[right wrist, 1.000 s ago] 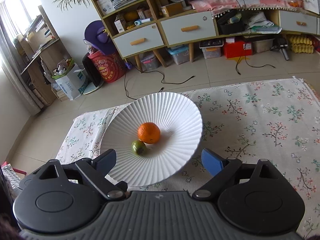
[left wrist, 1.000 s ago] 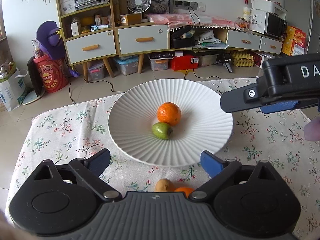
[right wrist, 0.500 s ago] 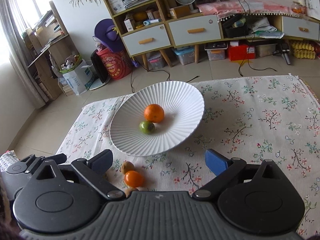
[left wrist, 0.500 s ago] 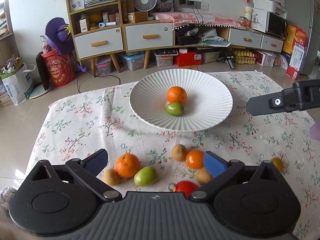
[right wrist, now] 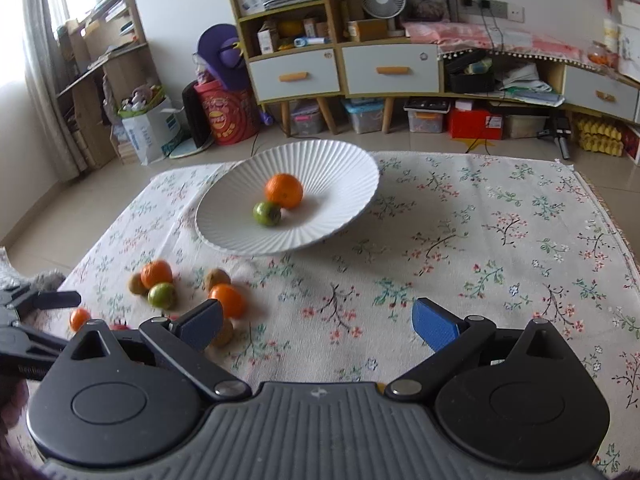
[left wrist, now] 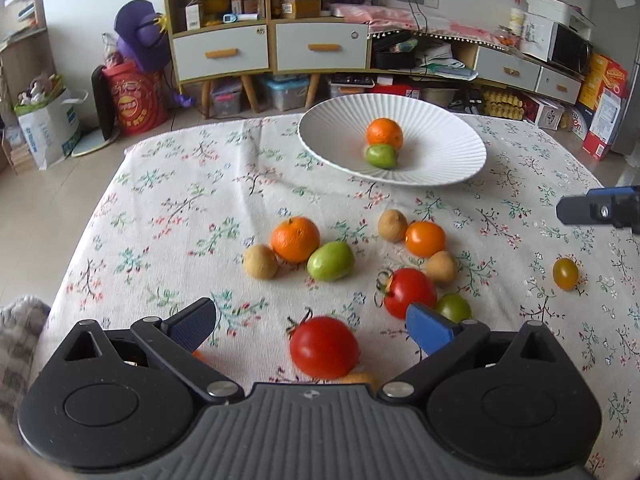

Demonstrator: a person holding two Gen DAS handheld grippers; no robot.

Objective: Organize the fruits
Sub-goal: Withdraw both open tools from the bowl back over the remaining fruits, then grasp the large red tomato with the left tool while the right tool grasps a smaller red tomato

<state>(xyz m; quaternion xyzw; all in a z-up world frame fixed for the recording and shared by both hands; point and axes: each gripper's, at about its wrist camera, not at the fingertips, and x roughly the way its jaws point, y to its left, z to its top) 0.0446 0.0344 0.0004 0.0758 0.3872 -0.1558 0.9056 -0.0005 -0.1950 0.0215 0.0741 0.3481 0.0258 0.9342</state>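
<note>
A white ribbed plate (left wrist: 440, 176) on the floral cloth holds an orange (left wrist: 384, 133) and a green fruit (left wrist: 381, 156). Nearer lie several loose fruits: an orange (left wrist: 295, 239), a green fruit (left wrist: 330, 261), brown fruits, an orange tomato (left wrist: 425, 238) and two red tomatoes. My left gripper (left wrist: 308, 314) is open low over the cloth, and the nearest red tomato (left wrist: 324, 346) lies between its fingers untouched. My right gripper (right wrist: 316, 312) hangs over bare cloth with its jaws opening and nothing between them. The plate (right wrist: 320, 168) lies ahead of it to the left.
A yellow cherry tomato (left wrist: 565, 273) lies alone at the right. A right gripper finger (left wrist: 596, 210) shows at the right edge of the left wrist view. The cloth's far and right edges (right wrist: 592, 196) drop to the tiled floor, with cabinets and clutter behind.
Both grippers have drawn back from the plate, which now looks smaller and farther. The loose fruits have come into view in front of it. The right gripper's jaws stand a little wider.
</note>
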